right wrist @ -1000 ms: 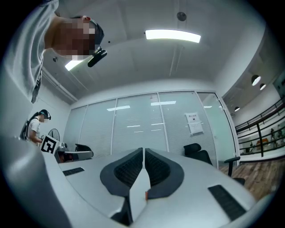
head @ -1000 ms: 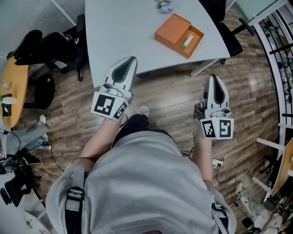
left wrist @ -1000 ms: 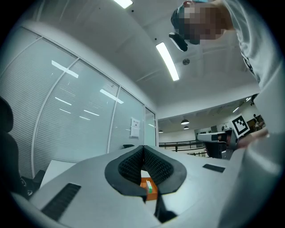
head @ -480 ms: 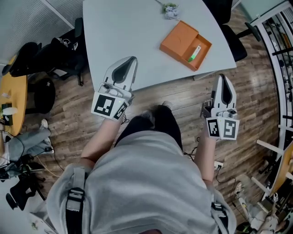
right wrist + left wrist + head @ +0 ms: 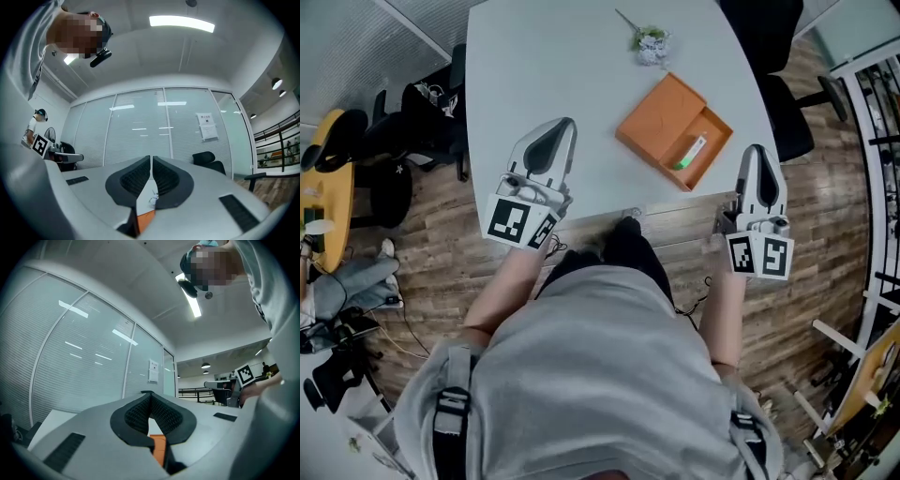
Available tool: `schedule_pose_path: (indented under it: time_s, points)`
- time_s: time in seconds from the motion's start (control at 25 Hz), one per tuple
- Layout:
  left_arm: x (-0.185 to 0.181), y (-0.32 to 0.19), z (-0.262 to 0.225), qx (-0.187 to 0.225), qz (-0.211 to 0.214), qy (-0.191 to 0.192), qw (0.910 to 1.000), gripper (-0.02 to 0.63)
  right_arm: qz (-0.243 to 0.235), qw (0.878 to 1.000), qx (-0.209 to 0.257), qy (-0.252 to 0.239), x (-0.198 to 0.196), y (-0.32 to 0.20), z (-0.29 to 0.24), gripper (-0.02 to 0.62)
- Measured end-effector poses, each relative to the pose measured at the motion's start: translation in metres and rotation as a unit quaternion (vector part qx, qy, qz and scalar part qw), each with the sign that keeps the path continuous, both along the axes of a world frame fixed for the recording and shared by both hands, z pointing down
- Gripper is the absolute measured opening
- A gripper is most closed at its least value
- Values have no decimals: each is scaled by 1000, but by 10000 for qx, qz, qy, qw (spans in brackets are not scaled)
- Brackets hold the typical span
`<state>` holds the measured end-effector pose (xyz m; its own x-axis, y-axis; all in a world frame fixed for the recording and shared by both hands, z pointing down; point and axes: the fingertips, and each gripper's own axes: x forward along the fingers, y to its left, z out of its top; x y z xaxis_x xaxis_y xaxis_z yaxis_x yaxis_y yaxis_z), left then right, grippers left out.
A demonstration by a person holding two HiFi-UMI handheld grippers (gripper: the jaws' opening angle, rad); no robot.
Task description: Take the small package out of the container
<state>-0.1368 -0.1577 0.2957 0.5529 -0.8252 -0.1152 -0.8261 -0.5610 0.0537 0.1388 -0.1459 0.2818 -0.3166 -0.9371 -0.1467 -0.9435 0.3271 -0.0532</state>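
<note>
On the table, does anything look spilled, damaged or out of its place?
Nothing stands out. The orange container lies flat on the white table, only turned diagonally to the table's edge, and the small package lies inside its open compartment. Nothing is spilled.

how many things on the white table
3: an orange box near the right edge, a small package inside it, a flower sprig beyond it. The box may hide more.

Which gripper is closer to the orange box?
Right. The right gripper sits just off one corner of the orange box; the left gripper is farther away, on the box's other side.
</note>
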Motion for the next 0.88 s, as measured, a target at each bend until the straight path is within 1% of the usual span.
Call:
schedule_pose_path:
  time_s: [0.12,0.24,0.4,0.56,0.72,0.88]
  points:
    - [20,-36,-7,120,-158,-9,9998,20,-137,9998,134,58,24,-48,-13,51]
    - [39,-66,-9,132,-307,80,9994,19,-297,9995,113,73,39,-85,-11,51]
    - [56,-91,-9,115,-399,119,9991,18,-441,9990,27,60,48,-116,-1,51]
    - [63,-107,-1,34,-448,47,9990,20,-553,9983,-172,-6,46,-133,14,51]
    - [68,-124,11,-69,-340,-10,9994,20,-609,9978,-253,33,37,-145,22,51]
    - [86,-132,29,-311,28,-130,9994,20,-524,9981,-330,-18,32,-149,24,51]
